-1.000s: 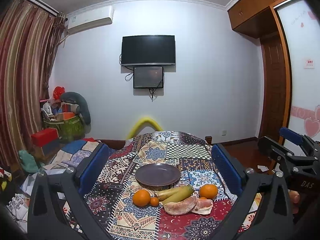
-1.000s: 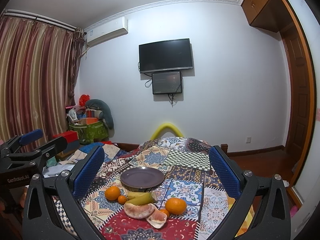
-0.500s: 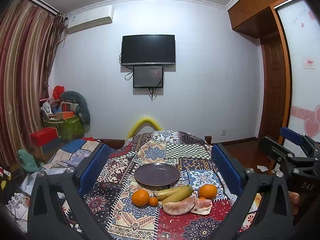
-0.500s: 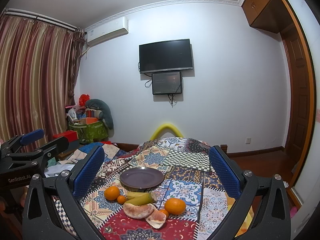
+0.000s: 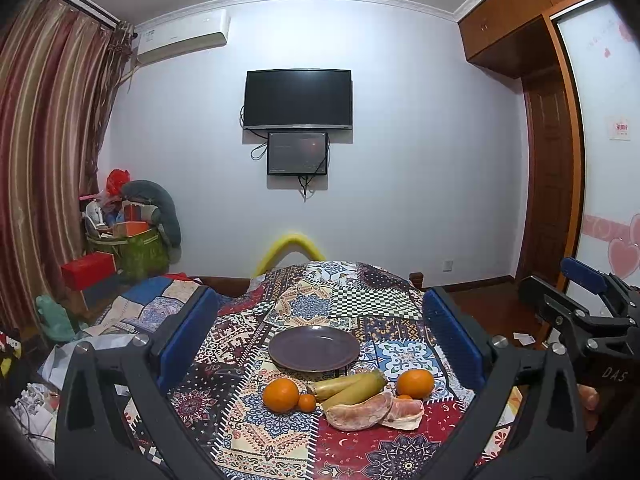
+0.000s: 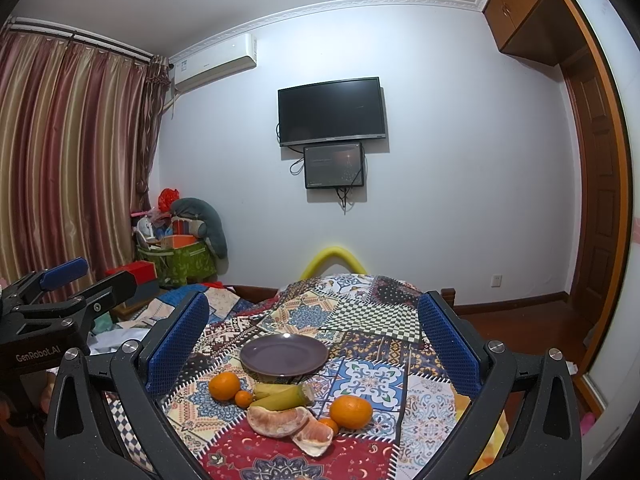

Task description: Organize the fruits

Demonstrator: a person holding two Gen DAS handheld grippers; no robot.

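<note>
Both claws, left (image 5: 320, 344) and right (image 6: 312, 344), gape wide, empty; bananas (image 5: 348, 387) lie crosswise, stems left.

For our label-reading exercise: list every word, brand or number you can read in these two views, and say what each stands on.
"GenRobot.AI": on the left gripper body, right wrist view.
"DAS": on the right gripper body, left wrist view.
Air conditioner sticker: too small to read.
Red-and-white wall sign: blurred, unreadable.
Lower screen: faint, unreadable.
</note>
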